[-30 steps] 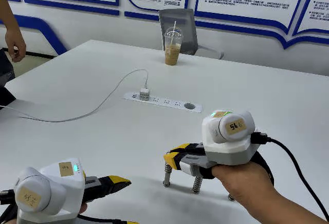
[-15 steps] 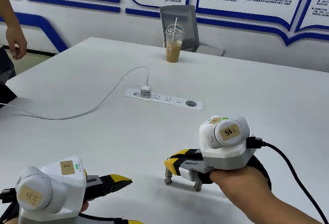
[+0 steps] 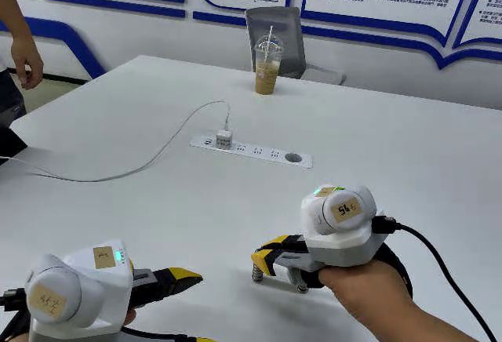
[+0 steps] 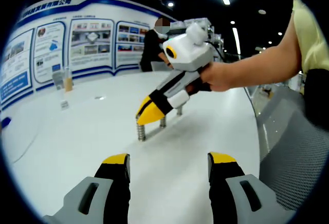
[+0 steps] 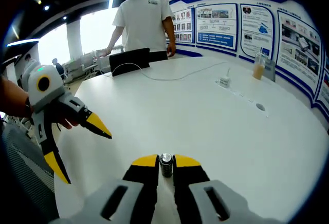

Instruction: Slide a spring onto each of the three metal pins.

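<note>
Right gripper [image 3: 264, 256] lower now, jaws clamped on spring [image 5: 166, 165].
Spring sits on pin [image 4: 141, 135] at counter's [image 3: 157, 201] 5 o'clock; left gripper [image 4: 167, 160] jaws apart at 7 o'clock.

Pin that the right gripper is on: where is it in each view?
Head view: lower centre, pin below the right gripper tip.
Left gripper view: left of centre, under the yellow tip.
Right gripper view: bottom centre, its top end between the jaws.
Shared landmark: drink cup.
</note>
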The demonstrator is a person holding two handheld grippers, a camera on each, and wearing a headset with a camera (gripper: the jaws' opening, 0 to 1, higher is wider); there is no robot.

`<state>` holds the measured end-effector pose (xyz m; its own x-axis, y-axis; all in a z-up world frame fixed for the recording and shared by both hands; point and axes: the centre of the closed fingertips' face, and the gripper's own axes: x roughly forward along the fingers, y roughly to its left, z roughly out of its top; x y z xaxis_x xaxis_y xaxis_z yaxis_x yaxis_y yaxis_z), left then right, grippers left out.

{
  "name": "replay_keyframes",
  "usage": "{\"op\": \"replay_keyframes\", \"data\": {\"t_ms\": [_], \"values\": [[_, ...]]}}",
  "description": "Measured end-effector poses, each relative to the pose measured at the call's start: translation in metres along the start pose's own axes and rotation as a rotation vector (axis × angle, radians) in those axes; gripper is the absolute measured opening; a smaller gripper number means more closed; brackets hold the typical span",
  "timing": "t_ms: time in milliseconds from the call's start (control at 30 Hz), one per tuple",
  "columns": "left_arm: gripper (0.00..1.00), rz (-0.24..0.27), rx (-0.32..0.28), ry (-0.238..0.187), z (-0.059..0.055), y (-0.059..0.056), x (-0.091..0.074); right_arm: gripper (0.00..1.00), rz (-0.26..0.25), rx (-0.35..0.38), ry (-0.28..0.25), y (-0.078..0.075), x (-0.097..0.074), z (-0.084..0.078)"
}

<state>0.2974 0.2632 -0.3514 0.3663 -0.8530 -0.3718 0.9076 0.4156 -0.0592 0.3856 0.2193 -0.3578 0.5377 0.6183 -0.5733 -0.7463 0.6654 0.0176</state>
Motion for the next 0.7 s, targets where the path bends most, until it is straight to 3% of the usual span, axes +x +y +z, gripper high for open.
{"op": "replay_keyframes", "data": {"t_ms": [333, 700], "values": [[0.62, -0.001, 0.001, -0.001, 0.001, 0.0, 0.001, 0.13, -0.002, 0.001, 0.002, 0.0, -0.001, -0.003], [0.63, 0.0, 0.006, -0.008, 0.006, 0.0, 0.002, 0.17, -0.015, 0.006, -0.016, 0.003, -0.016, -0.007]]}}
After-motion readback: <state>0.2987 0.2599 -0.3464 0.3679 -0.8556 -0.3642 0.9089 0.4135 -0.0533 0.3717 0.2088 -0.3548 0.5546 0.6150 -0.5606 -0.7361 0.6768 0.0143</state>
